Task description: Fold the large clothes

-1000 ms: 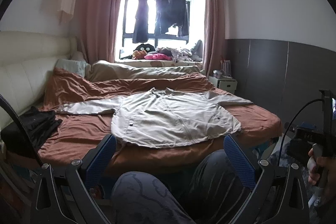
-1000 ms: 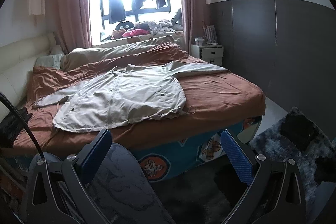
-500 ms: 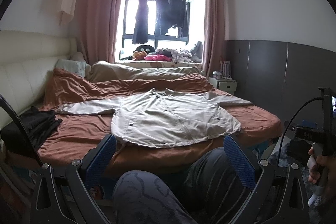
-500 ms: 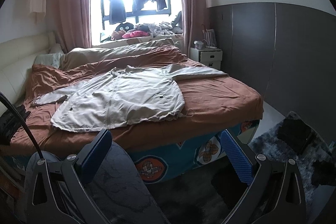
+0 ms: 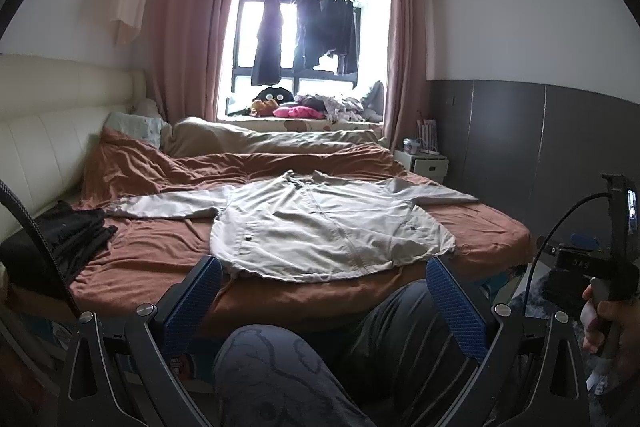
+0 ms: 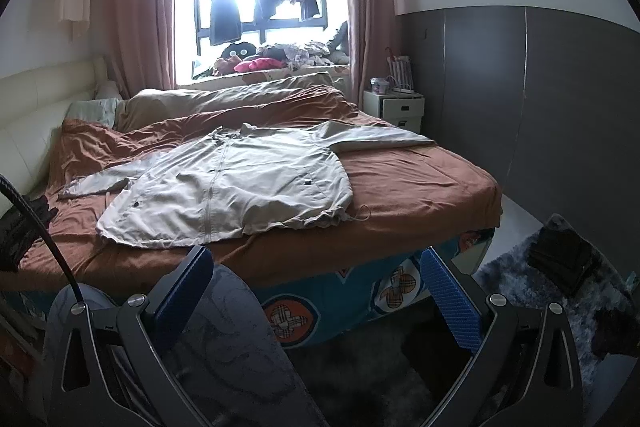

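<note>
A large beige zip jacket [image 5: 320, 227] lies spread flat, front up, on the rust-brown bed cover [image 5: 160, 259], both sleeves stretched out sideways. It also shows in the right wrist view [image 6: 224, 187], its hem toward me. My left gripper [image 5: 324, 291] is open and empty, held back from the bed's near edge above my knees. My right gripper [image 6: 316, 283] is open and empty, also short of the bed. The right hand and its handle [image 5: 600, 291] show at the right in the left wrist view.
Black clothes [image 5: 60, 239] lie on the bed's left edge. A cream headboard [image 5: 48, 139] runs along the left. A white nightstand [image 6: 394, 107] stands at the far right. A grey rug [image 6: 540, 287] with dark items lies on the floor at right. My knees [image 5: 280, 367] are below the grippers.
Both grippers have drifted slightly; the right wrist view has shifted a little so the bed sits marginally lower and left. The jacket has not moved.
</note>
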`<control>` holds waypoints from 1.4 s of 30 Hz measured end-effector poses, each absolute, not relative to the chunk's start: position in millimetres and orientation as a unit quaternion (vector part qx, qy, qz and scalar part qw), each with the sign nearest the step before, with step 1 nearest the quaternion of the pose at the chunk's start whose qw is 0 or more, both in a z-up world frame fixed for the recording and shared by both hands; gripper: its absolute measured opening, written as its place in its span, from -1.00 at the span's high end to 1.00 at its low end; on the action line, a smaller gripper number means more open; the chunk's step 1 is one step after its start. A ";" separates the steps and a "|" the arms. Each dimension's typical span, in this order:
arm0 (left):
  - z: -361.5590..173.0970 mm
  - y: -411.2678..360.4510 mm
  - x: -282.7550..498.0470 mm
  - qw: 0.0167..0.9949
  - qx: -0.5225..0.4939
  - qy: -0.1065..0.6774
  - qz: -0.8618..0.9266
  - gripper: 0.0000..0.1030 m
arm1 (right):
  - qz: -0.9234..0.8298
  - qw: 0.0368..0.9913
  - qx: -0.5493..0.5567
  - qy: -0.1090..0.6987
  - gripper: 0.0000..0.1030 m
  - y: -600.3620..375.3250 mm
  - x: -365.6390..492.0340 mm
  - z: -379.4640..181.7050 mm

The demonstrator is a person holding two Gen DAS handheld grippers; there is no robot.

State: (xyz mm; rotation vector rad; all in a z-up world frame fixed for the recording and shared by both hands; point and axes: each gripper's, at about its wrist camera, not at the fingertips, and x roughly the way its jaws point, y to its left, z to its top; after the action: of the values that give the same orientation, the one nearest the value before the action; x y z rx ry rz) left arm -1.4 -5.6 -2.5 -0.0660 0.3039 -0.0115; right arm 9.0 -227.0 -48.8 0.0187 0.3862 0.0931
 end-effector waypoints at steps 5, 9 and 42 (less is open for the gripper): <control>-2.6 -6.8 -3.5 0.988 -0.031 0.148 -0.003 -0.99 | 0.045 0.981 0.009 0.190 -1.00 -227.3 5.5 -49.0; -2.9 -7.5 -7.0 0.989 -0.032 0.144 -0.002 -0.99 | 0.046 0.981 0.011 0.188 -1.00 -226.9 5.3 -48.7; -6.8 -1.4 7.0 0.987 -0.030 0.156 0.011 -0.99 | 0.045 0.980 0.011 0.192 -1.00 -222.9 15.2 -50.3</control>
State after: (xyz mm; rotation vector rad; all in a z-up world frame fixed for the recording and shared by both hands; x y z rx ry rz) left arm 7.0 -1.4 -6.8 -0.0608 0.3141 0.0218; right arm 15.2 -222.9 -50.3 0.0220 0.3871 0.0898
